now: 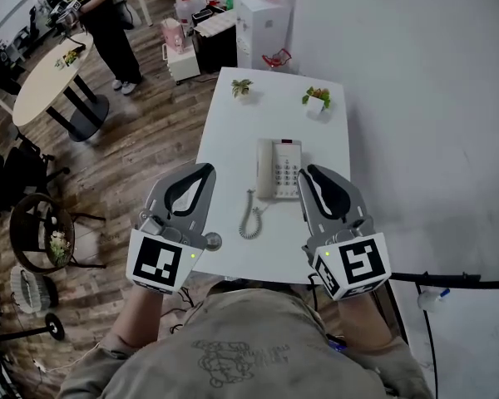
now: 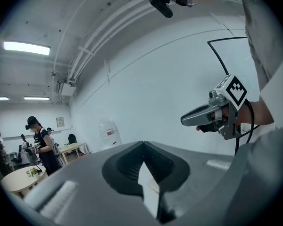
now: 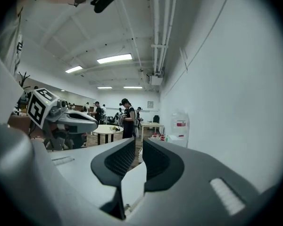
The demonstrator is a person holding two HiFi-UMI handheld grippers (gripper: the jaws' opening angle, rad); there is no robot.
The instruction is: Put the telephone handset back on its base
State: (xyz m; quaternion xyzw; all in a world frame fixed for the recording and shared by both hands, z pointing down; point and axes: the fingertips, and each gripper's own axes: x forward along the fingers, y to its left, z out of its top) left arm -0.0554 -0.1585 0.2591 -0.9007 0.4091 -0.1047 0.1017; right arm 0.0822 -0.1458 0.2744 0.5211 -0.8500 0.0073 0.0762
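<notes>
A white telephone (image 1: 280, 168) lies in the middle of the white table (image 1: 233, 248), its keypad on the right. The handset (image 1: 266, 168) rests along the left side of the base. Its coiled cord (image 1: 251, 218) trails toward the table's near edge. My left gripper (image 1: 205, 169) hovers left of the phone over the table's left edge, jaws shut and empty. Just right of the phone my right gripper (image 1: 307, 173) is held, also shut and empty. Both gripper views look out across the room, so neither left gripper (image 2: 142, 144) nor right gripper (image 3: 136, 145) shows the phone.
Two small potted plants (image 1: 241, 87) (image 1: 317, 98) stand at the table's far end. A water dispenser (image 1: 262, 23) is beyond it. A white wall runs along the right. On the left are wooden floor, a round table (image 1: 46, 81), a standing person (image 1: 108, 23) and a chair (image 1: 37, 231).
</notes>
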